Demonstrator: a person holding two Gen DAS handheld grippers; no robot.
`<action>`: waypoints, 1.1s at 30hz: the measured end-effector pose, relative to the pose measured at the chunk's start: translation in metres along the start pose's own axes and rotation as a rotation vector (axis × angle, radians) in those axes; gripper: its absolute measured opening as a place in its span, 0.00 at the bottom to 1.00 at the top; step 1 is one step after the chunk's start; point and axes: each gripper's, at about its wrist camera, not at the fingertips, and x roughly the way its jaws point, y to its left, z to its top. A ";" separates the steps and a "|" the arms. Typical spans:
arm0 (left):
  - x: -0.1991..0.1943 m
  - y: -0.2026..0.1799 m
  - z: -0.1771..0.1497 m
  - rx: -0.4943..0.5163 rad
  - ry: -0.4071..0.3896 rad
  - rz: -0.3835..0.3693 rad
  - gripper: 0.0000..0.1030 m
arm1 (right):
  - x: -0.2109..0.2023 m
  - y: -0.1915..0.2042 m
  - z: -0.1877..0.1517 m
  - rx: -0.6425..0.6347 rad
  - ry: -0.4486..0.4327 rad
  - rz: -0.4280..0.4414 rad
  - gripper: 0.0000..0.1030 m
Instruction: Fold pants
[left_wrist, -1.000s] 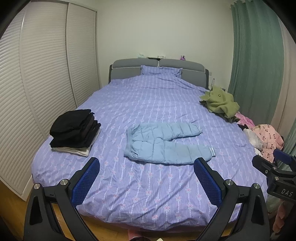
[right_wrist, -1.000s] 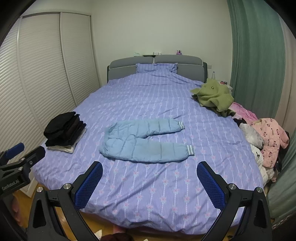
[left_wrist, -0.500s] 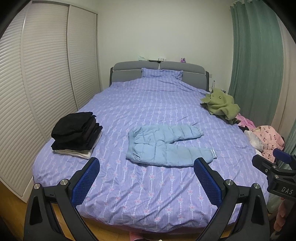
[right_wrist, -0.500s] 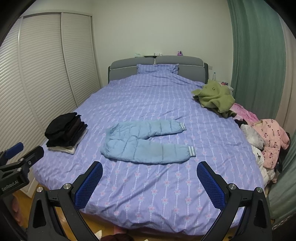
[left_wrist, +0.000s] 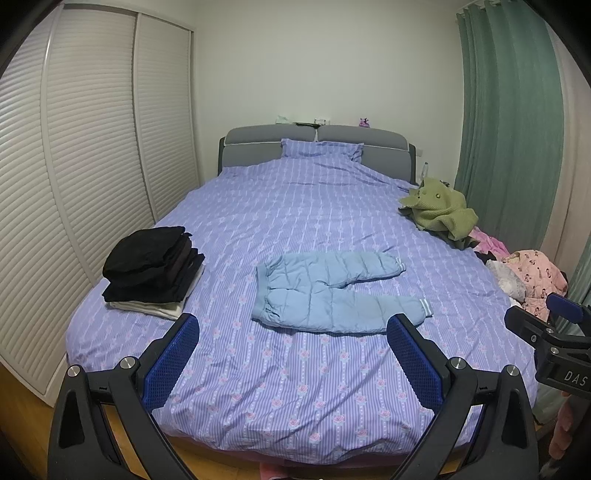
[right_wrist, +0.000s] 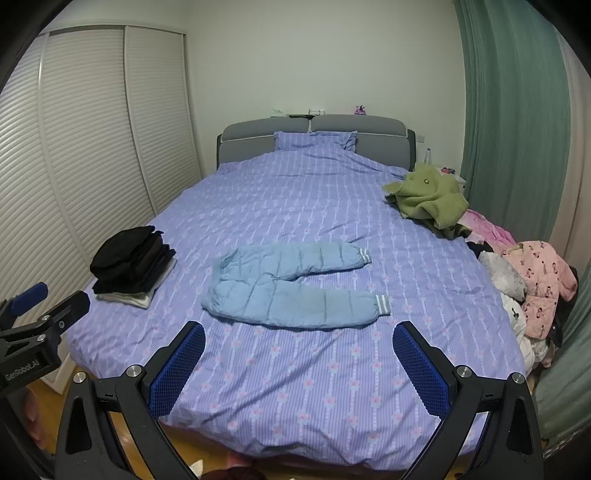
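1 pr blue pants (left_wrist: 332, 291), 1 folded stack (left_wrist: 155, 271), 1 green sweater (left_wrist: 439, 210), 1 pillow (left_wrist: 321, 147)

Both wrist cameras look from beyond the foot of the bed (left_wrist: 295, 387) toward the headboard (right_wrist: 314, 136), set well back and slightly above it. Both views share the whole bed; each catches the other hand-held gripper at its edge.

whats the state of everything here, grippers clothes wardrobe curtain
left gripper: open, empty
right gripper: open, empty
light blue pants: unfolded, flat on the bed, legs apart
dark clothes stack: folded, piled
green garment: crumpled
pink clothes: heaped, unfolded
wardrobe doors: shut
green curtain: drawn
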 end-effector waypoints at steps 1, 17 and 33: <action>0.000 0.000 0.000 0.000 -0.001 0.000 1.00 | 0.000 0.000 0.000 0.000 0.000 -0.001 1.00; -0.001 -0.001 -0.002 0.001 -0.002 0.002 1.00 | -0.001 -0.001 0.000 0.001 0.002 -0.001 1.00; 0.022 0.007 -0.004 0.002 0.055 0.018 1.00 | 0.019 0.001 0.001 0.015 0.058 0.008 1.00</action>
